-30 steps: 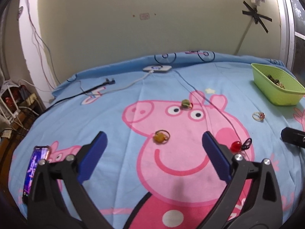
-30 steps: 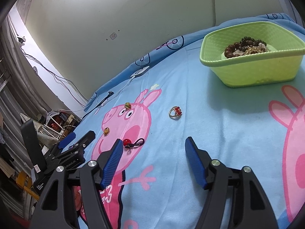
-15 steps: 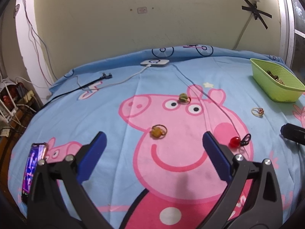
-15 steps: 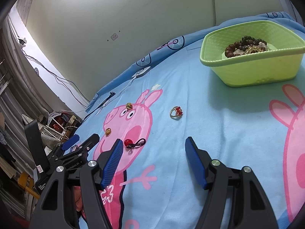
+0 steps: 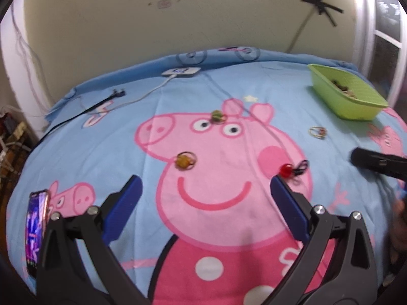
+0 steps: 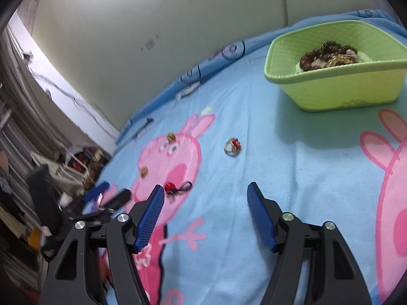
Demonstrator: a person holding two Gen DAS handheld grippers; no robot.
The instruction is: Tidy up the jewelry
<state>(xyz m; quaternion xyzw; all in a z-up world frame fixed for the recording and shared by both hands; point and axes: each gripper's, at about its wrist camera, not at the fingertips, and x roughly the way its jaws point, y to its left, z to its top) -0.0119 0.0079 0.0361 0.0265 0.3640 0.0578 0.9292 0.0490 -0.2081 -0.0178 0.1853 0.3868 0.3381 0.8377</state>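
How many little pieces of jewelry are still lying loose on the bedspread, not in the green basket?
4. A green-stone ring by the pig's eyes, an amber-stone ring on its snout, a red bead on a black cord on its cheek, and a gold ring with red stones nearest the green plastic basket. None looks hidden.

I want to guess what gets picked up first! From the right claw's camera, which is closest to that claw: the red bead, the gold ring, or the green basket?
1. Red bead, by its left fingertip.
2. Gold ring, farther out, middle.
3. Green basket, farthest, upper right.
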